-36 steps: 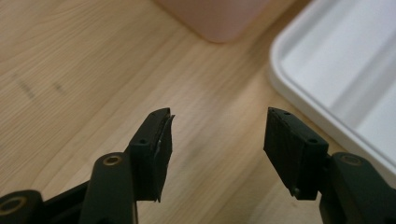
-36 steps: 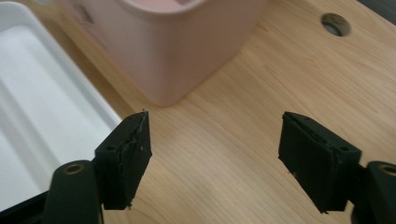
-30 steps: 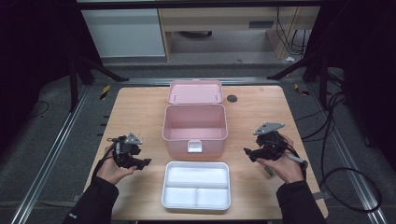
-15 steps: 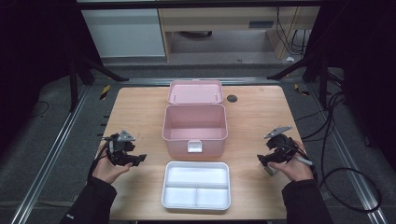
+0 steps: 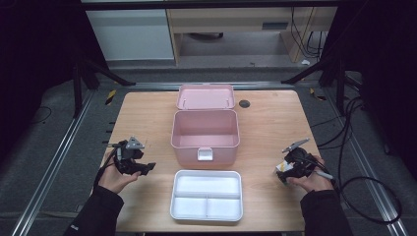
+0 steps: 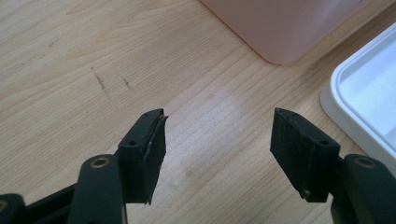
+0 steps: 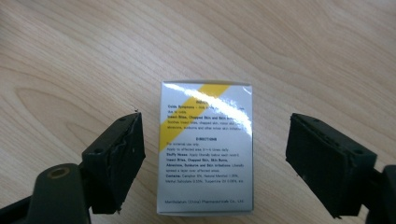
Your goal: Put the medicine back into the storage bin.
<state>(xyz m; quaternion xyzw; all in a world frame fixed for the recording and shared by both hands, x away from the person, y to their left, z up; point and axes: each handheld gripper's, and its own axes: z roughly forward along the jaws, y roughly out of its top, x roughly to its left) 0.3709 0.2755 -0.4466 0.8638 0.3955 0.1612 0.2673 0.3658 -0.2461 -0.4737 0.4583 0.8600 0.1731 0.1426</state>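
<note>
A small white medicine box (image 7: 206,147) with a yellow stripe and printed text lies flat on the wooden table (image 5: 275,123), at the right side (image 5: 281,167). My right gripper (image 7: 212,163) hovers over it, open, with a jaw on either side and not touching it; in the high view that right gripper (image 5: 286,173) sits at the table's right. My left gripper (image 6: 217,147) is open over bare wood, nothing between its jaws, and in the high view the left gripper (image 5: 145,168) is at the table's left.
An open pink box (image 5: 205,135) stands mid-table, its lid (image 5: 205,96) lying behind it. A white compartment tray (image 5: 206,195) sits near the front edge; its corner (image 6: 369,98) and the pink box's corner (image 6: 289,28) lie ahead of my left gripper. A dark round spot (image 5: 244,103) marks the far side.
Both hands have drawn outward and toward the front edge. The right gripper has come down over the small box on the right.
</note>
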